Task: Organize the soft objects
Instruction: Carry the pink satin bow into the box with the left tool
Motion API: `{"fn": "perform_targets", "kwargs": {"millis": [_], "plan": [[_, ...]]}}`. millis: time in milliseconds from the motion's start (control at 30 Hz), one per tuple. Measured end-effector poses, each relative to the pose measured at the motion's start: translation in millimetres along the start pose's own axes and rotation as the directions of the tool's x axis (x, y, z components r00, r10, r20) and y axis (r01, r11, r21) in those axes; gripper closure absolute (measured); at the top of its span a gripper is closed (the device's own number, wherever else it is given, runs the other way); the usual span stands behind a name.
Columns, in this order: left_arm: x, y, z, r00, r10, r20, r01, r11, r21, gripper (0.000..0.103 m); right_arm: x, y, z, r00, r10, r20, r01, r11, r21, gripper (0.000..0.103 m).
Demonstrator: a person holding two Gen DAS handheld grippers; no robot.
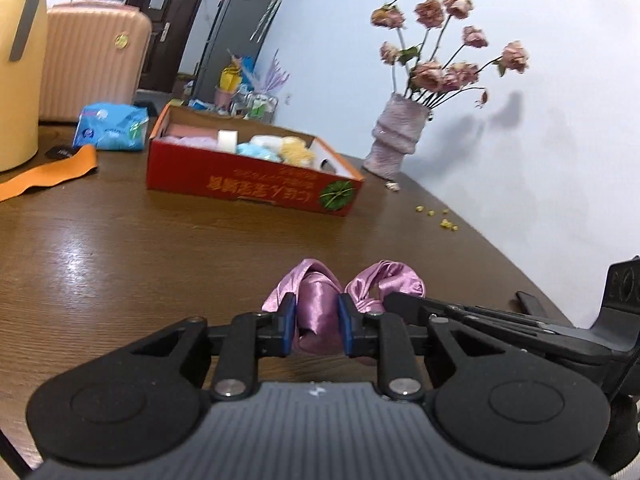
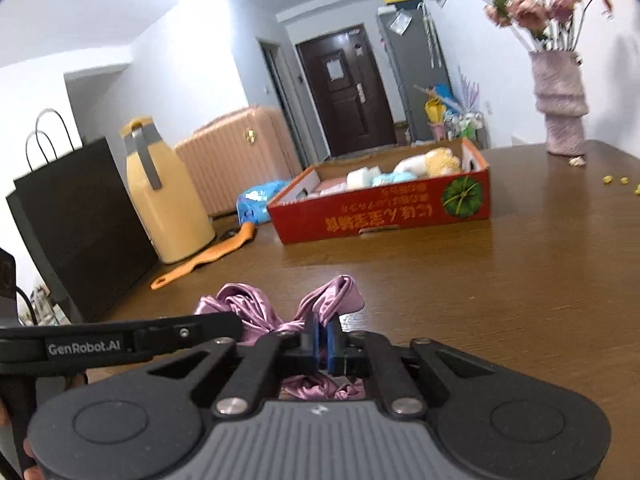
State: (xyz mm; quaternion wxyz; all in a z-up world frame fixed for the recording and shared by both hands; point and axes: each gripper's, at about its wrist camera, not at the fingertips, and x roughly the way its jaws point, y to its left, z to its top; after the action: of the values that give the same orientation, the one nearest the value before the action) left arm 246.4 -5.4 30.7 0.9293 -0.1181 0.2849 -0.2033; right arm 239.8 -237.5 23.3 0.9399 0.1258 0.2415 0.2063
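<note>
A pink satin cloth [image 1: 320, 292] lies bunched on the brown table [image 1: 120, 248] close in front. My left gripper [image 1: 317, 322] is shut on one fold of it. My right gripper [image 2: 322, 340] is shut on another fold of the same cloth [image 2: 256, 304]; its black arm shows at the right of the left wrist view. A red cardboard box [image 1: 248, 184] farther back holds several soft items: a pink one, a white one, a blue one and a tan plush. It also shows in the right wrist view [image 2: 384, 216].
A vase of dried roses [image 1: 394, 136] stands at the table's far right by the wall, with small crumbs [image 1: 440, 216] near it. A blue tissue pack [image 1: 112, 126], an orange strap [image 1: 52, 176], a yellow jug [image 2: 164, 200], a black paper bag [image 2: 80, 224] and a pink suitcase [image 2: 236, 160] are to the left.
</note>
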Motion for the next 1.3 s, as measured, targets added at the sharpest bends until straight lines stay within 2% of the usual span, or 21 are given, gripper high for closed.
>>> {"fn": "perform_targets", "kwargs": {"millis": [267, 367, 467, 533, 633, 733, 800, 900, 1000, 1100, 1167, 1233, 1300], "plan": [[-9, -15, 11, 0.999, -0.009, 0.042, 0.008, 1.0, 0.018, 0.081, -14, -2, 11, 0.999, 0.016, 0.047, -0.016, 1.0, -0.009, 0.099], [1, -11, 42, 0.997, -0.025, 0.07, 0.022, 0.999, 0.035, 0.081, -2, -4, 41, 0.996, 0.037, 0.078, -0.035, 0.999, -0.028, 0.099], [14, -6, 90, 0.992, -0.034, 0.124, 0.025, 0.997, 0.07, 0.081, 20, -3, 90, 0.991, 0.064, 0.118, -0.054, 0.995, -0.086, 0.099], [27, -1, 126, 0.987, -0.026, 0.159, 0.012, 0.996, 0.088, 0.081, 43, -6, 129, 0.988, 0.09, 0.124, -0.077, 0.992, -0.101, 0.099], [60, 17, 178, 0.986, 0.011, 0.164, -0.022, 0.997, 0.067, 0.081, 97, -11, 186, 0.992, 0.098, 0.077, -0.09, 0.991, -0.1, 0.099], [101, 41, 213, 0.991, 0.046, 0.124, -0.05, 0.998, 0.024, 0.081, 155, -17, 224, 0.997, 0.076, 0.002, -0.075, 0.992, -0.1, 0.099], [128, 59, 226, 0.994, 0.07, 0.086, -0.07, 0.998, -0.005, 0.081, 191, -21, 239, 0.997, 0.057, -0.042, -0.061, 0.993, -0.097, 0.099], [174, 92, 231, 0.995, 0.097, 0.005, -0.096, 0.993, -0.064, 0.081, 247, -25, 245, 0.993, 0.03, -0.116, -0.043, 0.993, -0.113, 0.099], [209, 115, 219, 0.99, 0.128, -0.058, -0.132, 0.988, -0.083, 0.081, 297, -33, 238, 0.984, 0.016, -0.179, -0.038, 0.991, -0.124, 0.099], [237, 130, 202, 0.982, 0.144, -0.122, -0.155, 0.984, -0.085, 0.081, 339, -45, 218, 0.961, -0.018, -0.277, -0.015, 0.993, -0.115, 0.099], [249, 134, 188, 0.976, 0.149, -0.159, -0.16, 0.985, -0.06, 0.081, 354, -50, 202, 0.943, -0.046, -0.33, 0.001, 0.991, -0.134, 0.099], [254, 133, 178, 0.974, 0.161, -0.16, -0.165, 0.986, -0.006, 0.08, 366, -54, 190, 0.921, -0.08, -0.381, 0.029, 0.99, -0.138, 0.099], [257, 128, 176, 0.968, 0.187, -0.165, -0.183, 0.982, 0.039, 0.079, 370, -55, 181, 0.914, -0.097, -0.395, 0.04, 0.988, -0.151, 0.099]]}}
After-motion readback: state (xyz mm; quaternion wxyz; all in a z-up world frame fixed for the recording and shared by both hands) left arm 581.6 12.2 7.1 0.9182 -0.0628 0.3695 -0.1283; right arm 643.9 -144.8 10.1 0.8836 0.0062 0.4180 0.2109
